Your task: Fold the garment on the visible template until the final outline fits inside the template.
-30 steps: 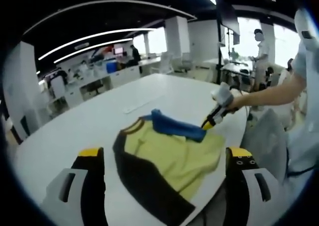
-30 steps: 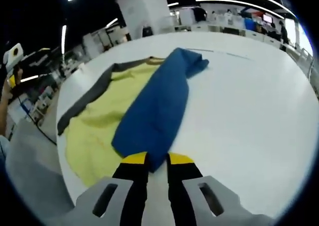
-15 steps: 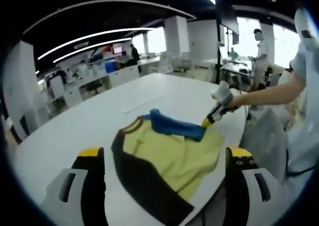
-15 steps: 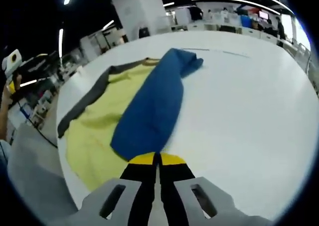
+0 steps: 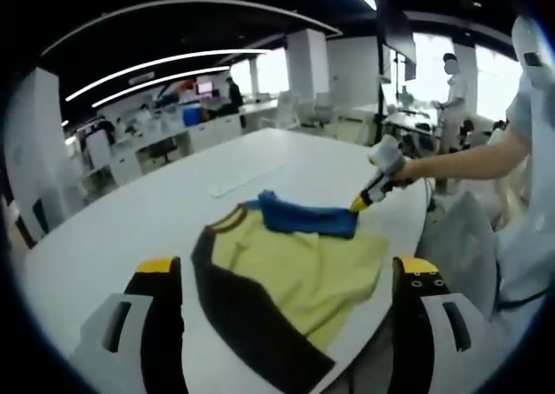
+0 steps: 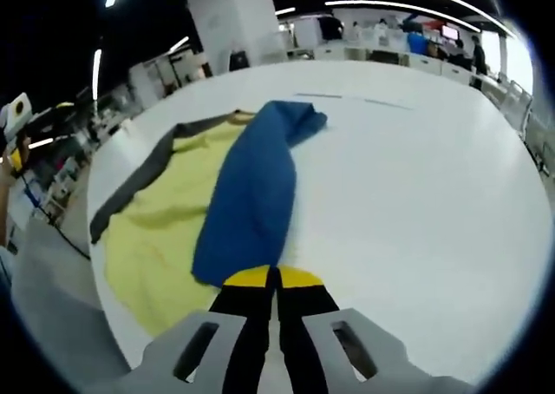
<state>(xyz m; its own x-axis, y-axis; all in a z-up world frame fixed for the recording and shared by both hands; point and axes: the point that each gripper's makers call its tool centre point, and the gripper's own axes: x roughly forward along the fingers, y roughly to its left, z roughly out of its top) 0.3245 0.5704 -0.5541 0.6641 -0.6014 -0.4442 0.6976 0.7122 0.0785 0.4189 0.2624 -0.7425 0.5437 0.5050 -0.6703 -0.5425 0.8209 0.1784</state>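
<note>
A garment with a yellow body (image 5: 303,268), a dark sleeve (image 5: 247,320) and a blue sleeve (image 5: 305,219) lies flat on the white table (image 5: 130,229), close to its near edge. My left gripper (image 5: 286,268) hovers in front of it, jaws wide apart and holding nothing. My right gripper (image 5: 358,205) comes in from the right in a person's hand and meets the end of the blue sleeve. In the right gripper view the right gripper (image 6: 276,277) is shut on the end of the blue sleeve (image 6: 253,205), which lies across the yellow body (image 6: 156,238).
A thin pale strip (image 5: 234,186) lies on the table beyond the garment. The table edge (image 5: 414,233) curves close by the garment, with a grey chair (image 5: 468,238) just past it. A person (image 5: 453,86) stands far behind among desks. Bare tabletop (image 6: 416,203) stretches right of the sleeve.
The right gripper's jaws have closed on the end of the blue sleeve and lifted it a little. The left gripper has stayed put, open.
</note>
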